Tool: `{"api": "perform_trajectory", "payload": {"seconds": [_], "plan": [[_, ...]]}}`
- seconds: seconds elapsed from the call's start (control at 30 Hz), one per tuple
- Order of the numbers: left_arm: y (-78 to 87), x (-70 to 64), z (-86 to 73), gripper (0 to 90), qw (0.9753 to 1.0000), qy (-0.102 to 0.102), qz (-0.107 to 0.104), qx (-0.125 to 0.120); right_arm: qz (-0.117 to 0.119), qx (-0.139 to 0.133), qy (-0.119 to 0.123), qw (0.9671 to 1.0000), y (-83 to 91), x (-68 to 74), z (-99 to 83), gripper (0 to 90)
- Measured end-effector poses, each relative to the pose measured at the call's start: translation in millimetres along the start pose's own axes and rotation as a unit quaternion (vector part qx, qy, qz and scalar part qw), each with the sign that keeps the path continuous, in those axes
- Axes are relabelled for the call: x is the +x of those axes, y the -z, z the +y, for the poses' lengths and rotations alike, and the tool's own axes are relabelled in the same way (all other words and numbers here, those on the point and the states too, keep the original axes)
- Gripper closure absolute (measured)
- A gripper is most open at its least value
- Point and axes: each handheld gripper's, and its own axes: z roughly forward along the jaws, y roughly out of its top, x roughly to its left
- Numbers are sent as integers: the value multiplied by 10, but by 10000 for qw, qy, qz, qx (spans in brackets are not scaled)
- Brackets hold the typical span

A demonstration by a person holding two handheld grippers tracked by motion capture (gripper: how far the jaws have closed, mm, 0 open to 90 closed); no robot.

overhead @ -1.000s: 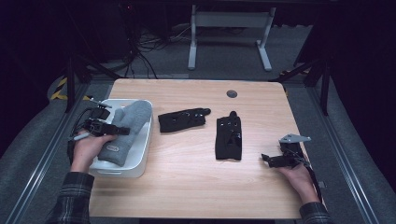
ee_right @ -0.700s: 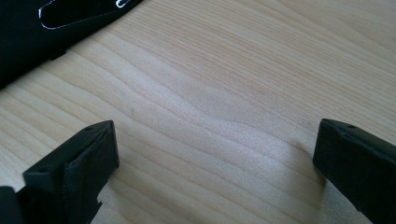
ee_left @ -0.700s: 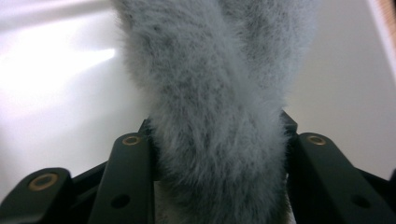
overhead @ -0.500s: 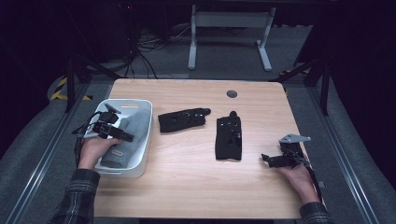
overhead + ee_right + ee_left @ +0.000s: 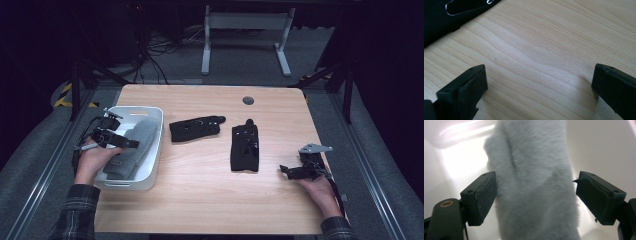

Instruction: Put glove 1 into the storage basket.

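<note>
Two grippers are at work around the white bin (image 5: 152, 145), which serves as the landmark here. Nearest the person, the left gripper (image 5: 131, 144) hangs over the bin's near half, jaws spread wide on either side of the grey fuzzy glove (image 5: 534, 185) without touching it; the glove lies along the bin floor. A second ago that gripper sat higher and further back over the bin with the glove bunched up toward it; since then the hand has drawn toward the person and the glove lies flat and free. My reading is that the glove has just been dropped in and this item is done.

Far to the right of the bin, the right gripper (image 5: 290, 170) rests low on the wooden table (image 5: 200, 200), jaws open and empty, unmoved over the last second.

Further from the person, just right of the bin, lies a black glove (image 5: 195, 128), and beyond it to the right a second black glove (image 5: 245, 147). Both remain outside the bin, so they look like the next pieces to collect
</note>
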Motion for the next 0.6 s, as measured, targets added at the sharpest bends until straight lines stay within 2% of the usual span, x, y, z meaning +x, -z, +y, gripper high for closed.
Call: {"api": "perform_trajectory", "payload": {"seconds": [0.1, 0.23, 0.33, 0.37, 0.4, 0.6], "plan": [[57, -58, 2, 179, 9998, -55, -106, -157, -2, 1, 2, 10000, 0, 1, 0, 4], [110, -197, 25, 176, 9990, -289, -185, -298, 4, 3, 1, 10000, -1, 1, 0, 3], [155, -339, 63, 172, 9978, -445, -268, -418, 3, 3, 0, 10000, -1, 1, 0, 3], [176, -426, 83, 172, 9968, -559, -311, -474, 2, 2, 1, 10000, 0, 1, 0, 3], [176, -426, 83, 171, 9968, -559, -311, -474, 2, 2, 1, 10000, 0, 1, 0, 3], [176, -747, 118, 171, 9906, -959, -611, -767, 4, 3, 1, 10000, 0, 2, 0, 3]]}}
